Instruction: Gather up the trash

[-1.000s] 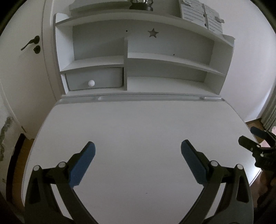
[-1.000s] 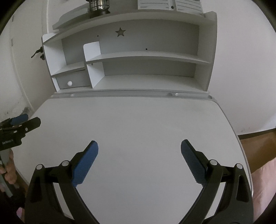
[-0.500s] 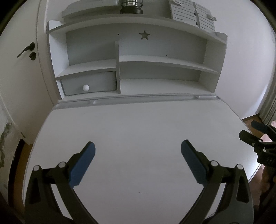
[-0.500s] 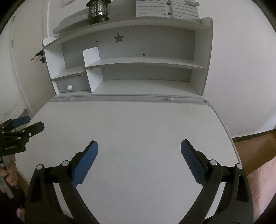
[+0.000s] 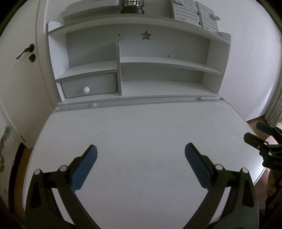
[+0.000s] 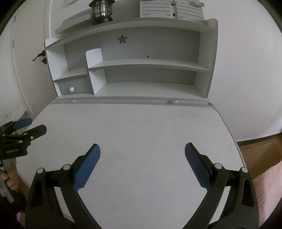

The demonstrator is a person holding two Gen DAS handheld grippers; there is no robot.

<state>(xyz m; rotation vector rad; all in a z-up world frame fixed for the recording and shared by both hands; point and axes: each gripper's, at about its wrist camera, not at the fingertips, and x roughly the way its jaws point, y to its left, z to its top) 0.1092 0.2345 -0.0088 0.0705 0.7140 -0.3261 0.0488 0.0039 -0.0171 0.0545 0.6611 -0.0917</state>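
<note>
At far left, door: a white door [image 5: 21, 74] with a dark lever handle [image 5: 25, 51] is seen beside the desk hutch.
Left hand: fingers of a hand [image 6: 9, 178] are wrapped around the grey grip of the left tool, at the left edge of the right wrist view.
Left gripper: the left gripper [image 5: 141, 158] is held above the near part of the desk, its 2 blue pads [image 5: 82, 169] spread wide with nothing between them.
Desk: a white desktop [image 5: 141, 126] is seen bare beneath both tools, with a long groove along its back edge.
Drawer: a small grey drawer [image 5: 89, 88] with 1 white round knob [image 5: 86, 89] is set in the lower left bay of the hutch.
Hutch: a white shelf unit [image 6: 144, 63] with a star cut-out [image 6: 122, 39] is stood at the back of the desk.
Lantern: a dark caged lantern [image 6: 102, 11] is placed on top of the hutch.
Files: 2 lined binders [image 6: 171, 8] are stood on top, at the right.
Right gripper: the right gripper [image 6: 142, 158] is held over the desk with its pads wide apart, gripping nothing.
Trash: no trash can be made out in either view, so its place cannot be told.
</note>
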